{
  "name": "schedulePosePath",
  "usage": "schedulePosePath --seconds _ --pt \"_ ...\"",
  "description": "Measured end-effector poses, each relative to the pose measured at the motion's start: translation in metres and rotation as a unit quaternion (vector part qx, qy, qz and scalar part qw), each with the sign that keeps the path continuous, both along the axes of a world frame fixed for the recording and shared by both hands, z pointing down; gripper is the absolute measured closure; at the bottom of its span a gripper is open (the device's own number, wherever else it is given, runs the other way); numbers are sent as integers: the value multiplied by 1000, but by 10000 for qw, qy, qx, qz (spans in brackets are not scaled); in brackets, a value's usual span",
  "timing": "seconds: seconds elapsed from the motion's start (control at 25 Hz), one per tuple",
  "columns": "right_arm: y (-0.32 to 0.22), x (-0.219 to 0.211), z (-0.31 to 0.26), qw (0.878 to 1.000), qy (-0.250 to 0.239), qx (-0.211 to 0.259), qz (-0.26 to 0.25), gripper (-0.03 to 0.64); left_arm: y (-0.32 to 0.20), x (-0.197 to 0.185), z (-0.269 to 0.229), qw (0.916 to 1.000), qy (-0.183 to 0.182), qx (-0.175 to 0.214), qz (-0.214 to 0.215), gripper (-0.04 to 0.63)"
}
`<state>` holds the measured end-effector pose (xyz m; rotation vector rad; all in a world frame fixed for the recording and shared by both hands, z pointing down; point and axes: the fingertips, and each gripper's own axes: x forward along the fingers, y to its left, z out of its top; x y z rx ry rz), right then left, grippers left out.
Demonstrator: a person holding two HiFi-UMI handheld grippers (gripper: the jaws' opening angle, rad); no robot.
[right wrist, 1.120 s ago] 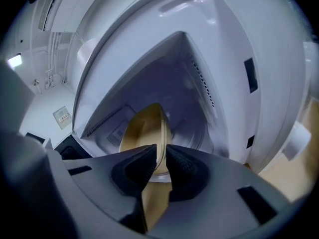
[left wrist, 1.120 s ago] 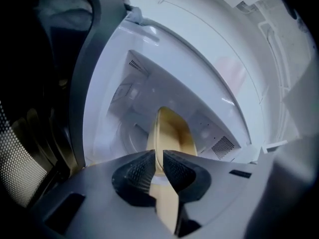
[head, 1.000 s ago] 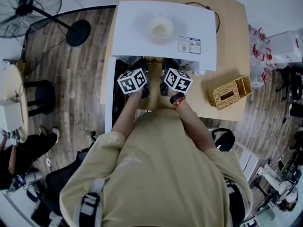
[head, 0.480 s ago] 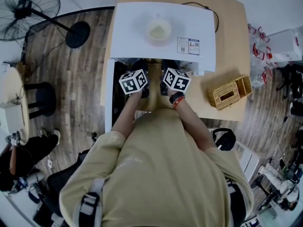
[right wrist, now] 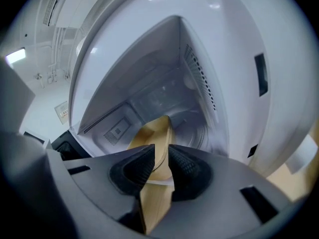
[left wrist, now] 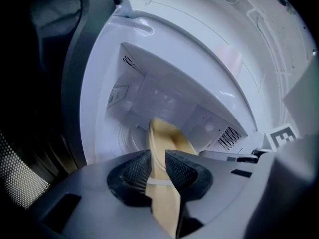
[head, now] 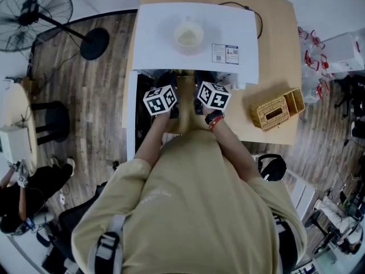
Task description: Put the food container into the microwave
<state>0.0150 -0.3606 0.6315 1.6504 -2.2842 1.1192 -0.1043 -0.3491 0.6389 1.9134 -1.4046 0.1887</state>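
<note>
A tan food container (left wrist: 167,141) is held by its rim from both sides, half inside the open white microwave (head: 194,33). My left gripper (left wrist: 158,169) is shut on its left edge, and the microwave's cavity and turntable lie just ahead. My right gripper (right wrist: 160,164) is shut on the container (right wrist: 154,133) at its right edge. In the head view the two marker cubes, left gripper (head: 160,100) and right gripper (head: 214,96), sit at the microwave's mouth with the container (head: 185,93) between them. The fingertips are hidden there.
The microwave door (head: 130,116) stands open to the left. A pale bowl (head: 189,36) rests on top of the microwave. A wicker basket (head: 276,111) sits on the wooden table (head: 279,50) to the right. A floor fan (head: 40,10) stands at far left.
The grippers and container have hardly moved at the microwave's mouth. The view has shifted slightly.
</note>
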Motion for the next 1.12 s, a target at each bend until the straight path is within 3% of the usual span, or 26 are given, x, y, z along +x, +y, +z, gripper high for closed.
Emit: schedulePosePath --seconds 0.24,1.12 --pt "13 9 -2 10000 73 13 17 531 14 0 -4 9997 -208 76 48 512" --pt "84 9 -18 9977 467 275 -400 583 87 15 -16 9990 -205 256 293 545"
